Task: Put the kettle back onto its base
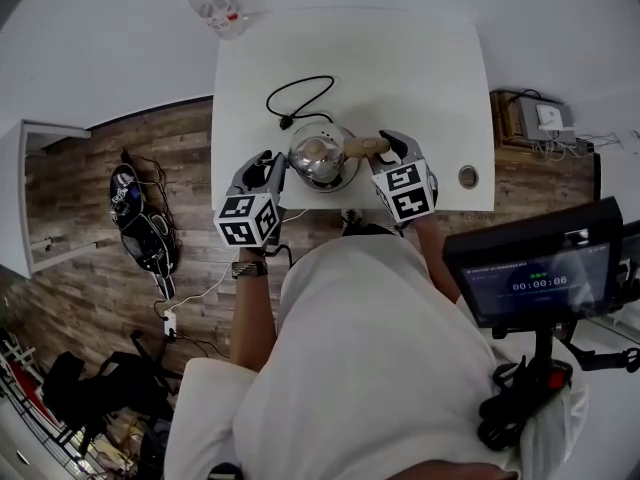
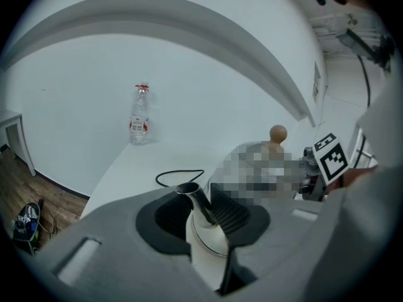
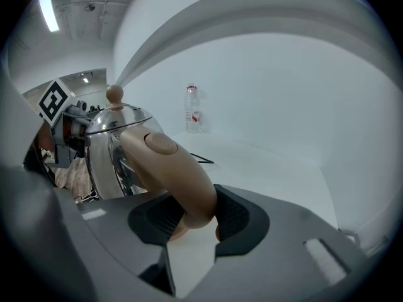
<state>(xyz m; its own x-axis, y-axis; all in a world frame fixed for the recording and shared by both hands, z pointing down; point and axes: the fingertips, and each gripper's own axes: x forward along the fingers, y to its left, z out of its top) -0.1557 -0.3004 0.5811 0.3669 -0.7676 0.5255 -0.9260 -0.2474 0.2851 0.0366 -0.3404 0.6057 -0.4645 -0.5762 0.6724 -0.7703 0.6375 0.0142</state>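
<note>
A steel kettle (image 1: 318, 158) sat mid-frame in the head view, at the white table's (image 1: 420, 68) near edge. The right gripper (image 3: 192, 216) clamped its tan handle (image 3: 167, 162). The left gripper (image 2: 201, 216) pinched its spout (image 2: 196, 200).

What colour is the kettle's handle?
Light tan, a warm beige. The handle shows best in the right gripper view.

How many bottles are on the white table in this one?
1: a clear plastic bottle stands at the far left corner of the table, beyond the kettle and the black cord. No other bottle shows in any view.
</note>
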